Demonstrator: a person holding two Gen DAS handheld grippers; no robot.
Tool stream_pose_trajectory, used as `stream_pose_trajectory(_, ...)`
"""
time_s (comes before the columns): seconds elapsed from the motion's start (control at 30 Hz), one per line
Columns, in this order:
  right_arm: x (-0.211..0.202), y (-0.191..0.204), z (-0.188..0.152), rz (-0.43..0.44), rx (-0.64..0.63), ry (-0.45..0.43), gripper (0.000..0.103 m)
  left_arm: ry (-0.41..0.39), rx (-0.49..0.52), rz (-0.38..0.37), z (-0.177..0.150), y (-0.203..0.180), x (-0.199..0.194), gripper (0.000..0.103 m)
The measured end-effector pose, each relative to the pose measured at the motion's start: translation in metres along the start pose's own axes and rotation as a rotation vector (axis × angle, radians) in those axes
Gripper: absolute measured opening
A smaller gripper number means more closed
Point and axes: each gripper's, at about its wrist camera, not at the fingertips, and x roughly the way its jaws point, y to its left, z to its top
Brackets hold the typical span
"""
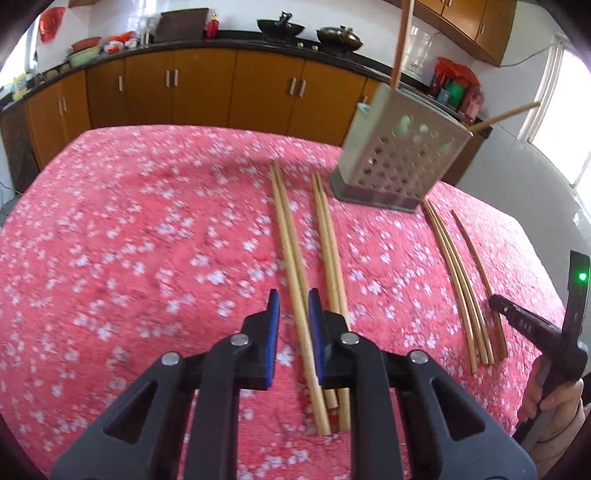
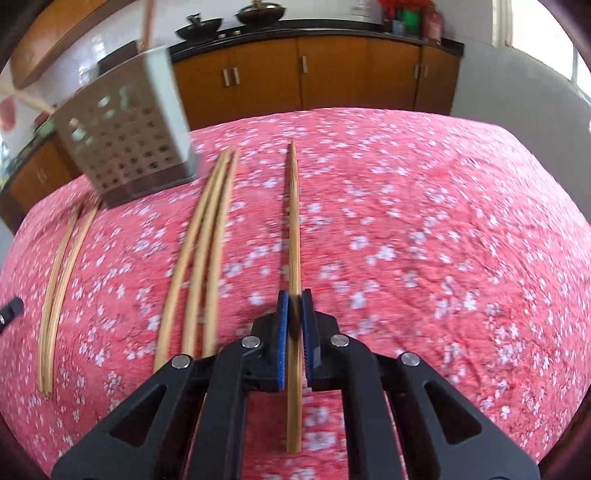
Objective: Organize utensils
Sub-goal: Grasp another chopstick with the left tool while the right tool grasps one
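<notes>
Several wooden chopsticks lie lengthwise on a pink flowered tablecloth (image 1: 129, 240). My left gripper (image 1: 293, 306) is open, its blue pads on either side of a pair of chopsticks (image 1: 291, 266); a second pair (image 1: 330, 258) lies just right. My right gripper (image 2: 294, 306) is shut on a single chopstick (image 2: 293, 221). Three chopsticks (image 2: 201, 258) lie to its left, and a pair (image 2: 59, 277) further left. A perforated metal holder (image 1: 399, 155) stands at the far side with two chopsticks in it; it also shows in the right wrist view (image 2: 129, 136).
Orange kitchen cabinets (image 1: 203, 88) run behind the table, with woks (image 1: 280, 26) and bowls on the dark counter. A window (image 1: 565, 122) is at the right. The right gripper's body and the holding hand (image 1: 554, 391) show at the right edge.
</notes>
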Motion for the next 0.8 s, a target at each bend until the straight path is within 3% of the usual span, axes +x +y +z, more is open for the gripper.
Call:
stream_pose_trajectory(0.33,-0.007,-0.004,-0.010,-0.001,-0.020,-0.012,0.008,0.069,0.037,0.035,-0.010,-0.009,0.019,0.013)
stream_pose_trajectory(0.8,-0.013,0.009,-0.022,0.027,-0.081,-0.013,0.009,0.066,0.056,0.080,-0.012,-0.009,0.022,0.010)
